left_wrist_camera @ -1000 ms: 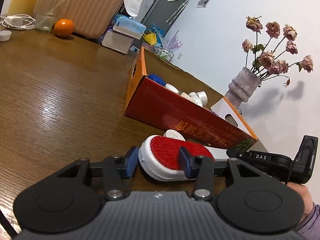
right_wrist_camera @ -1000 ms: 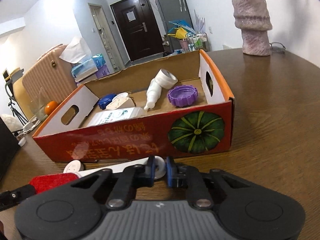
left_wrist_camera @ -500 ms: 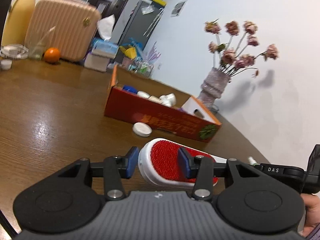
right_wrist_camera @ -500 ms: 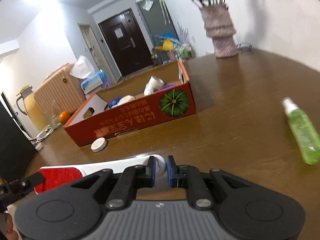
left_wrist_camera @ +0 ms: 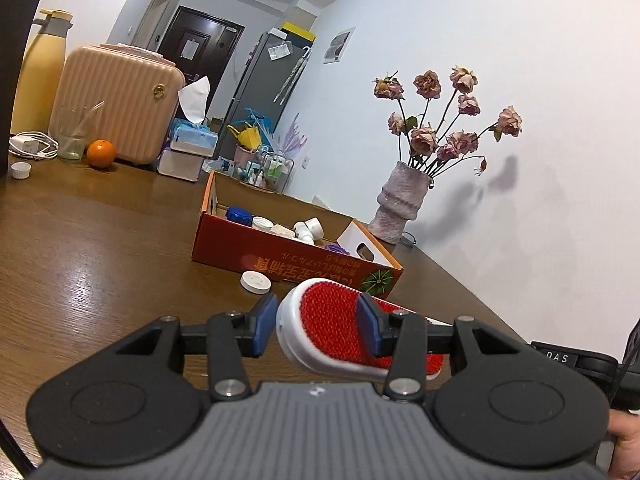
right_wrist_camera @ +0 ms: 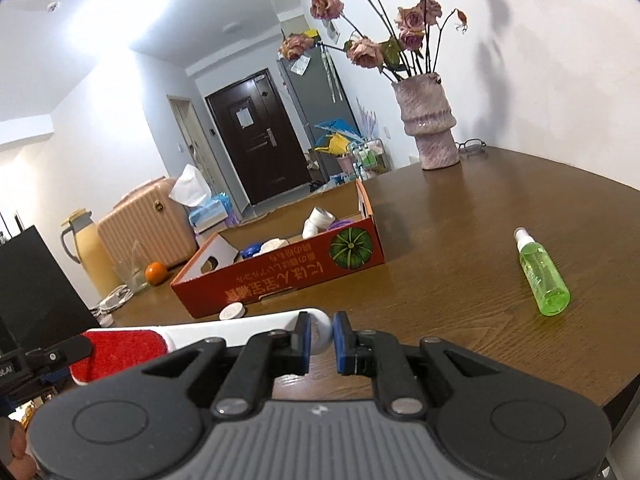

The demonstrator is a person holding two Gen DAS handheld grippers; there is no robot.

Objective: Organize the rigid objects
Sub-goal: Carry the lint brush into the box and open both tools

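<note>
A white lint brush with a red pad [left_wrist_camera: 332, 328] is held up over the table between both grippers. My left gripper [left_wrist_camera: 316, 320] is closed around its red head. My right gripper [right_wrist_camera: 321, 338] is shut on the white handle end [right_wrist_camera: 320, 330]; the brush head [right_wrist_camera: 120, 350] shows at the left of that view. The red cardboard box [left_wrist_camera: 292, 256] holds several caps and small bottles and lies well ahead; it also shows in the right wrist view [right_wrist_camera: 280, 276]. A white lid [left_wrist_camera: 255, 281] lies on the table before the box.
A green spray bottle [right_wrist_camera: 544, 280] lies on the wooden table to the right. A vase of dried roses [left_wrist_camera: 398, 208] stands behind the box. A pink suitcase [left_wrist_camera: 116, 120], an orange [left_wrist_camera: 101, 153], a glass and a tissue box stand at the far left.
Both grippers have lifted the brush up and drawn it back from the box. The box and white lid now lie farther off, and the green bottle has come into view.
</note>
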